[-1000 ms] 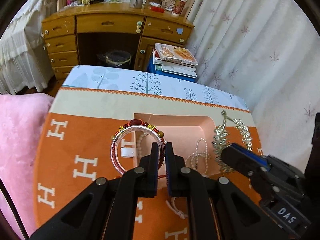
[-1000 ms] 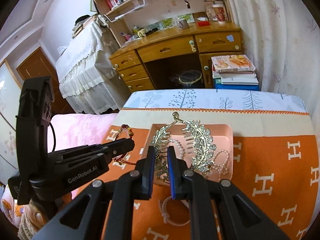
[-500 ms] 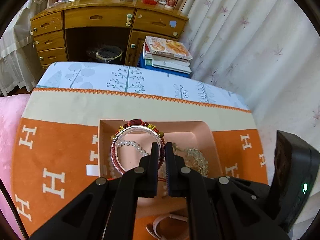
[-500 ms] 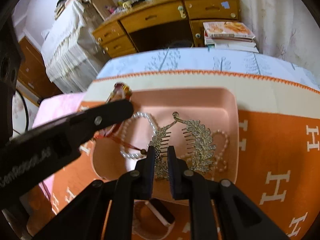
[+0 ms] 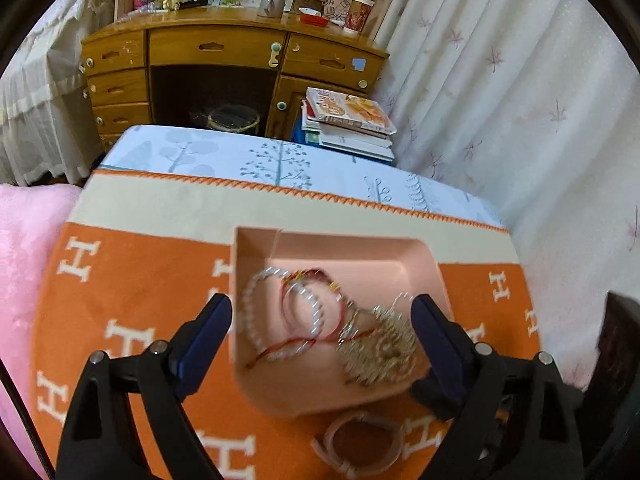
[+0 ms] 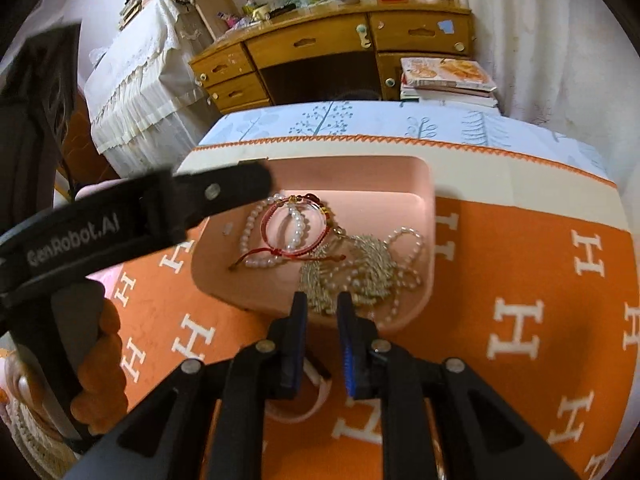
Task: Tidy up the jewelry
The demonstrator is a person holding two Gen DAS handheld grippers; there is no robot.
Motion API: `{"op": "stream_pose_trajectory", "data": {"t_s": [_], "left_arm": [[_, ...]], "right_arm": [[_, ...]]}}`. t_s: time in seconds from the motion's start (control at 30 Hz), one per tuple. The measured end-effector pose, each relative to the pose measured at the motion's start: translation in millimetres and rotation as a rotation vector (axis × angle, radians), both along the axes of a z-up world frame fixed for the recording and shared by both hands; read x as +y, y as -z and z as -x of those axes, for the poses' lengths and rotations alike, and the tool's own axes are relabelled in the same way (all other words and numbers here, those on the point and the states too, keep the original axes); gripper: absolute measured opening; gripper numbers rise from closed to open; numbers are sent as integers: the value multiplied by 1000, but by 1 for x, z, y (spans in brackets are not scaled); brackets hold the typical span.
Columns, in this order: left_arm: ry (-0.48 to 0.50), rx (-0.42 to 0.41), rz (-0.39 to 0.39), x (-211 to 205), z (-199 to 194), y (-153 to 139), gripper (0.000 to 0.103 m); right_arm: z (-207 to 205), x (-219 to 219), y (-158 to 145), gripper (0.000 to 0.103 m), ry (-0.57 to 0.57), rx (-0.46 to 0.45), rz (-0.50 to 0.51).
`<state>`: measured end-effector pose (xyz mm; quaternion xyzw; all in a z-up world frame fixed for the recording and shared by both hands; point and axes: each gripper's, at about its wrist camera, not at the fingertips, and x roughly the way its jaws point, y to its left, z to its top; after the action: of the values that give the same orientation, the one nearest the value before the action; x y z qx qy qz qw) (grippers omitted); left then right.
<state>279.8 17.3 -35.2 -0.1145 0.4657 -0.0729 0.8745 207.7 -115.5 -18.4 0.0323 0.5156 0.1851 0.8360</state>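
Blanket (image 5: 152, 280): one, orange with white H letters and a cream border, spread over a pale tree-print cover (image 5: 256, 156).
Desk (image 5: 224, 52): one, wooden, at the far wall, beside a stack of magazines (image 5: 352, 120) and white curtains (image 5: 520, 80).
Tray (image 5: 340, 252): one, pink, rounded corners, resting on the blanket, centred ahead of both claws.
Left gripper (image 5: 322, 320): fingers spread wide, holding nothing, poised over the tray with one tip past its left wall and the other near its right edge; jewelry directly between the tips.
Right gripper (image 6: 322, 306): fingers (image 6: 298, 320) a narrow gap apart, clamped on nothing, tips at the tray's near rim just short of the crystal comb.
Crystal hair comb (image 6: 352, 268): one cluster, silver-gold leaf shapes, lying in the tray's near right part, tangled with pearls.
Pearl strands (image 6: 294, 224): exact count unclear; one loop at left under the bracelet, another (image 6: 408, 252) draped by the right wall.
Bangle (image 5: 304, 312): one, clear with silvery sheen, lying flat in the tray's middle, blurred in the left wrist view.
Red cord bracelet (image 6: 288, 220): one, with dark red and gold beads at the far side, loose tail trailing left, overlapping the bangle.
Pink watch (image 5: 356, 444): one, strap curled, on the blanket just outside the tray's near edge, below the right gripper.
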Motion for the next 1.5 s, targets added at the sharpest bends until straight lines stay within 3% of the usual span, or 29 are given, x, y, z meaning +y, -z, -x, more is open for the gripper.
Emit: {"op": "stream_pose_trajectory", "data": {"t_s": [0.13,0.43,0.83,1.5], "left_arm": [[-7,-16,-91,7,29,-7,90],[-41,-52,-151,31,94,-19,90],[-54,-38,-152,43,161,-8,90],[-52,-24,-238,25,199,27,90]], "right_arm": [[18,-6,-10,15,24,-21,-12],[61,-10,-17,15,69,-40,-17],[110,-7,-20,15,74,-58,-25],[144,-16,-3,15,93,-66,-3]]}}
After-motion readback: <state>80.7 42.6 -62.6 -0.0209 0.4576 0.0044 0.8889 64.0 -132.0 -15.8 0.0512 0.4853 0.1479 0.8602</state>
